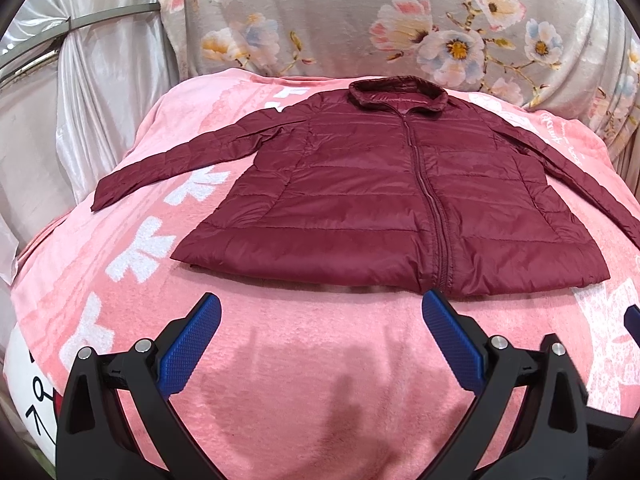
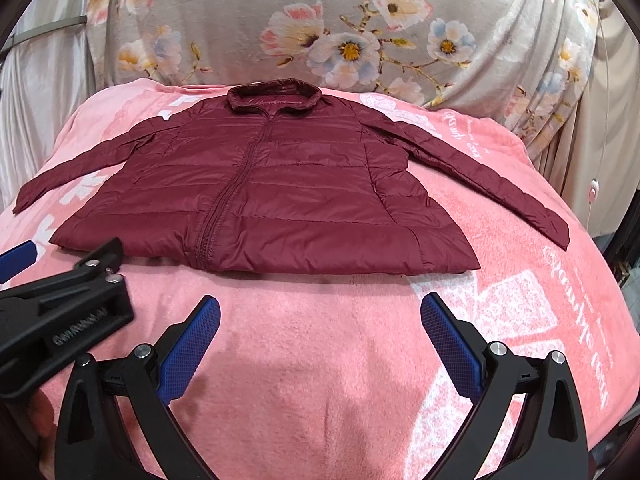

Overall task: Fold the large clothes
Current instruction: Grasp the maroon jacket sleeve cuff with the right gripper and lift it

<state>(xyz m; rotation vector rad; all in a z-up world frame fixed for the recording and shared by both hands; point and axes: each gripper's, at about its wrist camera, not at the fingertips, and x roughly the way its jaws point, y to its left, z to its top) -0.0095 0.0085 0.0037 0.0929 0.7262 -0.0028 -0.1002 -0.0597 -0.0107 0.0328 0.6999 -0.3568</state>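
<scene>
A dark red quilted jacket (image 1: pixel 384 196) (image 2: pixel 256 196) lies flat and zipped on a pink blanket (image 1: pixel 312 360) (image 2: pixel 320 352), collar at the far side and both sleeves spread outwards. My left gripper (image 1: pixel 320 308) hovers open just short of the hem, near the zip's lower end. In the right wrist view, my right gripper (image 2: pixel 320 308) is open too, short of the hem's right half. The left gripper's black body (image 2: pixel 64 312) shows at the left of that view. Nothing sits between either pair of blue pads.
The blanket covers a raised surface that drops away on the left and right. Behind it hangs a grey flowered cloth (image 1: pixel 360 20) (image 2: pixel 320 28). Silvery curtains (image 1: pixel 80 100) hang at the left. A white patch with a drawn face (image 1: pixel 28 392) marks the blanket's near left corner.
</scene>
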